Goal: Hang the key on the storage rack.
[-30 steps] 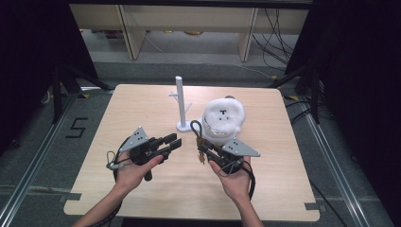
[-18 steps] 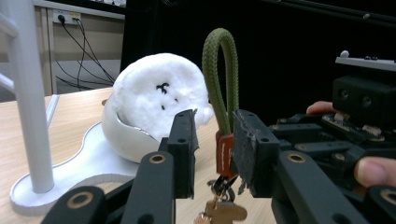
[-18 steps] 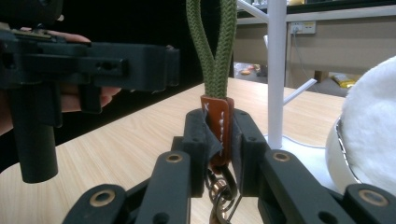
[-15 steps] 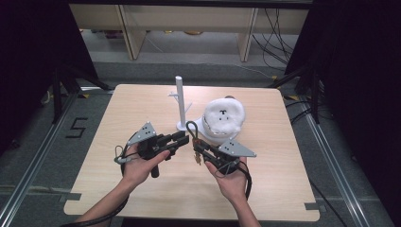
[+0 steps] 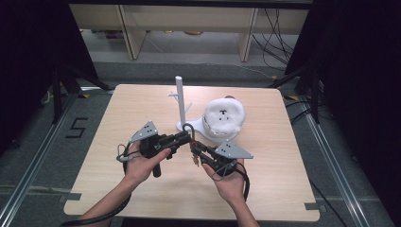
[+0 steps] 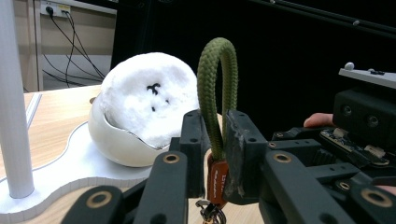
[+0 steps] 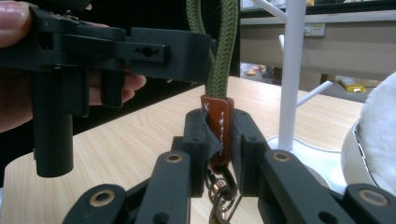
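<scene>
Both tools grip one keychain: your right tool [image 7: 218,140] clamps its leather tab [image 7: 217,122], your left tool [image 6: 214,144] pinches the green cord loop [image 6: 215,84]. Pulling apart risks slipping.

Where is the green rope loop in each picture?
High view: the olive-green braided rope loop is mid-table, where both grippers meet.
Left gripper view: centre, upright.
Right gripper view: top centre, above its brown leather tab.
Shared landmark: the white branched stand.

An olive-green cord loop [image 6: 217,88] with a brown leather tab [image 7: 217,126] is seen beside a white plush [image 5: 223,116] marked with black.
</scene>
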### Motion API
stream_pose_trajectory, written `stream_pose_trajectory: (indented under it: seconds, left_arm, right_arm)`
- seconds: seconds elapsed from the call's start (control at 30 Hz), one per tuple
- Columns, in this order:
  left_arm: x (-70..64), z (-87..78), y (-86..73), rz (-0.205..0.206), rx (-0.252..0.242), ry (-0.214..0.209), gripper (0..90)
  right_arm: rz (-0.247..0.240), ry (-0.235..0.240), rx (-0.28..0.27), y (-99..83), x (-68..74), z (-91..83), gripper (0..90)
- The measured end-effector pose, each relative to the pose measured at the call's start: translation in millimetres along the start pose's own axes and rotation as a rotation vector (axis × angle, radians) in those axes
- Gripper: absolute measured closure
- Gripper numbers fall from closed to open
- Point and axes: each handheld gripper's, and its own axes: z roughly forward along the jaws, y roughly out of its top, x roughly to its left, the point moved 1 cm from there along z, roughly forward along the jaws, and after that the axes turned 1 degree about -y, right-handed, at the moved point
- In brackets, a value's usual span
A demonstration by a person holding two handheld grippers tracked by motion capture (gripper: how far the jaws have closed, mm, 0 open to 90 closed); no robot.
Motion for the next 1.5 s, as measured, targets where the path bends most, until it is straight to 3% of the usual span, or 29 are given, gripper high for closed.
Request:
stream_pose_trajectory:
  seconds: [0.17,0.23,0.3,0.43,0.5,0.67,0.73,0.8,0.87,1.0,1.23,1.27,1.33,1.43,1.5]
  left_arm:
    - [-0.7,-1.1,0.8,-0.008,0.002,-0.009,80.4]
    - [-1.4,-1.5,1.1,-0.007,0.003,-0.012,82.0]
    - [-2.1,-1.7,1.4,-0.006,0.005,-0.016,83.3]
    - [-3.4,-2.7,2.2,-0.002,0.007,-0.014,83.8]
    - [-4.1,-3.0,2.7,0.003,0.005,-0.013,83.9]
    - [-4.9,-3.7,4.1,0.018,0.012,-0.012,84.1]
    - [-5.1,-3.7,4.1,0.021,0.013,-0.010,84.2]
    - [-5.4,-3.9,4.2,0.023,0.012,-0.010,84.2]
    - [-5.6,-4.2,4.5,0.029,0.011,-0.008,84.3]
    - [-3.7,-6.0,5.9,0.046,0.006,0.014,84.4]
    - [2.5,-10.3,10.1,0.069,0.003,0.061,84.4]
    - [3.7,-10.9,10.6,0.076,0.005,0.067,84.4]
    - [5.7,-12.3,11.7,0.082,0.006,0.080,84.4]
    - [8.7,-14.4,13.7,0.092,-0.001,0.099,84.4]
    - [10.6,-16.1,15.3,0.097,-0.002,0.110,84.3]
  right_arm:
    - [-0.014,-0.009,0.002,-0.1,0.6,0.2,78.7]
    - [0.009,0.001,0.009,-0.4,2.7,0.6,78.8]
    - [-0.033,0.002,0.001,-0.4,0.5,2.7,78.8]
    - [-0.024,0.011,-0.003,-0.2,2.5,2.7,78.8]
    - [0.002,0.008,0.006,0.3,4.6,1.3,78.8]
    - [-0.025,0.008,-0.004,1.5,3.5,1.6,78.7]
    - [-0.004,0.001,0.009,1.4,5.4,0.6,78.7]
    - [-0.030,0.004,0.002,1.8,3.6,1.6,78.5]
    - [-0.018,0.010,0.006,1.9,4.3,1.7,78.2]
    - [-0.003,0.010,0.012,2.7,4.5,1.5,73.0]
    - [-0.045,-0.010,0.007,4.5,2.1,0.8,67.7]
    - [-0.021,-0.002,0.012,4.7,3.7,-0.4,67.3]
    - [-0.044,-0.014,0.007,5.3,2.4,-2.3,66.6]
    - [-0.028,-0.016,0.009,5.4,1.6,-4.8,66.0]
    - [-0.024,-0.047,0.019,5.5,0.5,-9.5,65.3]
